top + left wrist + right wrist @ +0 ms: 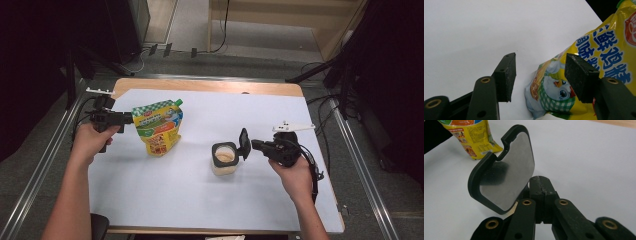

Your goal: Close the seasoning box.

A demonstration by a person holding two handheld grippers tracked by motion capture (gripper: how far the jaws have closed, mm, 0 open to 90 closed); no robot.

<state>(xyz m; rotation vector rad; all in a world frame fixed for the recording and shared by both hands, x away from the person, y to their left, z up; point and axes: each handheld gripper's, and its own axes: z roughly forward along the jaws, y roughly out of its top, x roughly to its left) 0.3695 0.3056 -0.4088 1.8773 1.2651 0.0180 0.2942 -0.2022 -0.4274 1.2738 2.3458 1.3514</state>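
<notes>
The left tool [131, 118] is hovering at the top left edge of the yellow pouch [157, 128], which is standing upright on the white desk [165, 195]; its jaws are standing apart, not pressing the pouch. The right tool [250, 144] is clamping shut on the black lid [244, 142], holding it tilted just beside the open jar [224, 159].

Wooden table [210, 86] under white sheet [250, 115]; on sheet: yellow pouch [159, 127] upright, open-lidded jar [224, 159] well apart.
</notes>
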